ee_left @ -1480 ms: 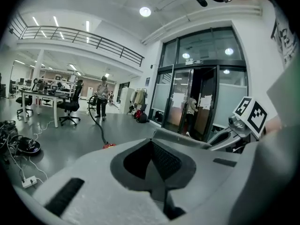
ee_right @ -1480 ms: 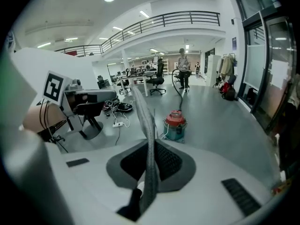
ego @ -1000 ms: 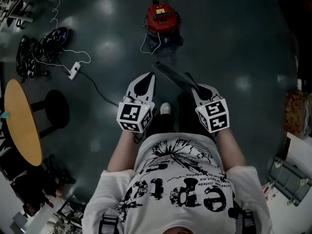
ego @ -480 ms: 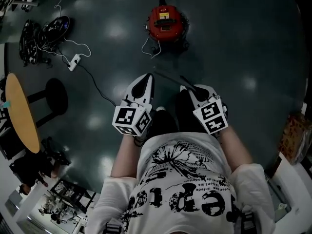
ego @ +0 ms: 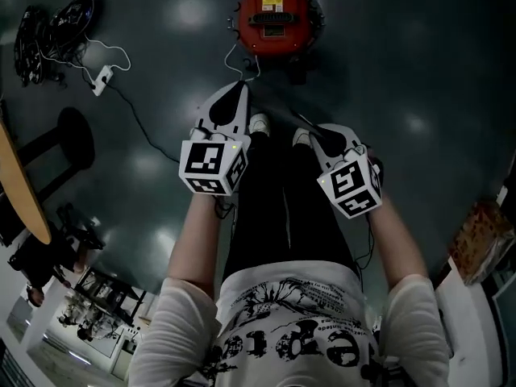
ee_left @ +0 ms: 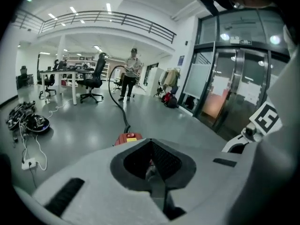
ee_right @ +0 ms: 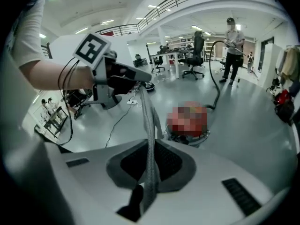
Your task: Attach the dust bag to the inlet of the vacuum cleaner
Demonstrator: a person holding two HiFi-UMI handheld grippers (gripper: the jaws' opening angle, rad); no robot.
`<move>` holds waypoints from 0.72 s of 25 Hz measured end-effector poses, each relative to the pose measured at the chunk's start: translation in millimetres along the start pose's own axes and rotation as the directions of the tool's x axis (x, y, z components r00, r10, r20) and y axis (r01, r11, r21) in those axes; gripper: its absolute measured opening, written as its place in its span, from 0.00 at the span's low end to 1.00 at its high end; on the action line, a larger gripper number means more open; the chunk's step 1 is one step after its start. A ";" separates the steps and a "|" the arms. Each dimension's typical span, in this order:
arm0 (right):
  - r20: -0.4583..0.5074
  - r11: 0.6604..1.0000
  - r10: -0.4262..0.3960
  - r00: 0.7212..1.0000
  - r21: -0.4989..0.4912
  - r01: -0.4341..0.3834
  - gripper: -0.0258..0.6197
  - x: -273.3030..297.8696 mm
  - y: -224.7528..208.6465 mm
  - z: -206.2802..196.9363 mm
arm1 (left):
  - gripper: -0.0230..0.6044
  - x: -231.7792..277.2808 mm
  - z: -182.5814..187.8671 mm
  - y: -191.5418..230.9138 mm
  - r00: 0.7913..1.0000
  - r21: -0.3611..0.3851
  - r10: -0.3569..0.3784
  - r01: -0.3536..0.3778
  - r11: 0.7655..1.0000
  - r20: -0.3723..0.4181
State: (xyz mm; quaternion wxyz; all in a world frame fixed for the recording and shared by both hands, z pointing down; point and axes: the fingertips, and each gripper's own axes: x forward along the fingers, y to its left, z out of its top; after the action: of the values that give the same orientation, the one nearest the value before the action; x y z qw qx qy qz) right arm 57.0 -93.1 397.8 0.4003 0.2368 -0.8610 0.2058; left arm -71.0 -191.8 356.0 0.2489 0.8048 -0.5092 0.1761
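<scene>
Grip at both ends of the dust bag (ee_right: 149,125), taken with two hand-held tools. Clamped the near end in the right gripper (ego: 316,139), jaws pressed onto the thin grey sheet. Saw that sheet clearly only in the right gripper view: edge-on, rising from the jaws to the tips of the left gripper (ee_right: 143,76), which pinched the far end. Caught just a grey sliver in the closed seam of the jaws in the left gripper view. Found there the red vacuum cleaner (ee_left: 127,138) on the floor beyond the tips, and its black hose (ee_left: 115,95) looping back toward a distant standing person (ee_left: 131,74). Barely made out the bag in the dim head view, somewhere between the two grippers held side by side over the wearer's legs. Placed the vacuum cleaner just ahead of the shoes (ego: 260,123) there, with the bag held up off the floor short of the machine. Showed, in the head view alone, a white power strip (ego: 102,75) with its cable, a black stool (ego: 68,127) and the rim of a round wooden table (ego: 16,188) at the left.
</scene>
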 end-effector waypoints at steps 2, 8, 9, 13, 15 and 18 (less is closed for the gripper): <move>-0.019 0.999 0.004 1.000 -0.041 -0.005 0.08 30.7 -2.7 -16.6 | 0.04 32.4 -25.4 12.8 1.000 0.066 -0.019 0.020 0.998 -0.025; -0.043 0.998 -0.011 0.999 -0.061 0.008 0.08 115.0 -21.3 -62.1 | 0.04 116.3 -83.1 53.0 0.999 0.108 -0.033 0.031 0.994 0.012; -0.045 0.998 -0.013 0.999 -0.057 0.010 0.08 125.2 -25.6 -68.5 | 0.04 128.1 -90.6 55.9 0.999 0.109 -0.042 0.039 0.993 0.028; -0.051 0.998 -0.014 0.999 -0.056 0.011 0.08 166.9 -34.7 -93.0 | 0.04 169.0 -110.8 58.3 0.990 0.158 -0.121 0.109 0.981 0.068; -0.059 0.996 -0.020 0.998 -0.083 0.015 0.08 183.9 -39.3 -101.9 | 0.04 186.3 -112.2 57.5 0.982 0.192 -0.167 0.147 0.970 0.087; -0.067 0.989 -0.040 0.997 -0.146 0.030 0.08 200.5 -47.3 -108.9 | 0.04 204.1 -110.7 63.7 0.976 0.184 -0.188 0.165 0.969 0.114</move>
State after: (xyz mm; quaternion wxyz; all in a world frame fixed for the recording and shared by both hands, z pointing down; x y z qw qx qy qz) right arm 34.7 -120.7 628.1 0.4496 0.2150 -0.8549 0.1440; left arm -46.5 -299.8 569.8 0.1589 0.8753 -0.4335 0.1440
